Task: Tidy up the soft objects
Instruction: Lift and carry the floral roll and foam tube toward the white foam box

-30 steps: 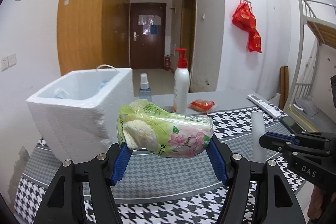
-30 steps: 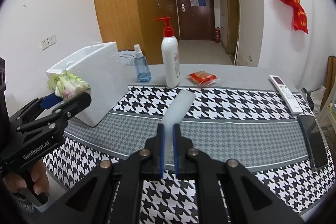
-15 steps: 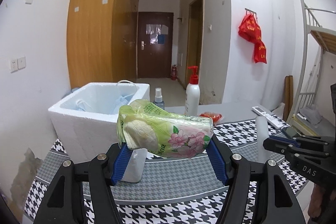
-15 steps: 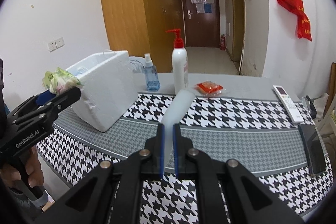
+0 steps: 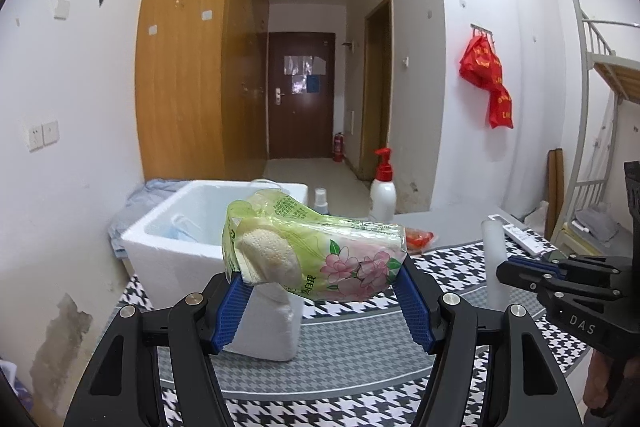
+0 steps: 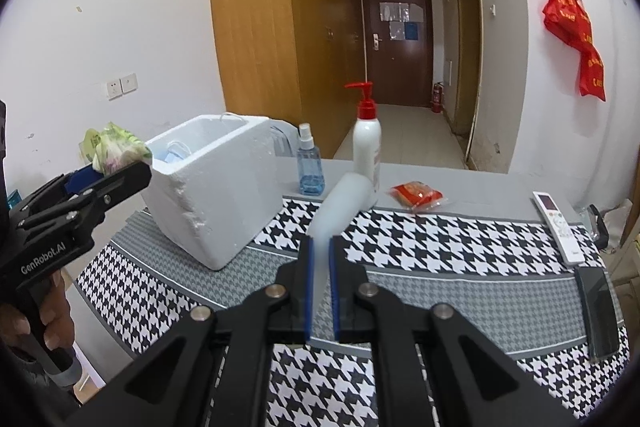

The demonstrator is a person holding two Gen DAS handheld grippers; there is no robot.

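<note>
The tissue pack (image 5: 320, 253) sits clamped crosswise between the left tool's (image 5: 324, 301) pads.

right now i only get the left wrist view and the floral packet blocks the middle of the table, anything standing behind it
Observer: A blue spray bottle stands between the foam box and the pump bottle, touching neither.
Operator: is the right claw really gripping
Observer: Yes, it is shut on the lower end of the frosted tube.
Operator: anything near the remote
Observer: A dark phone lies just on the near side of it.
</note>
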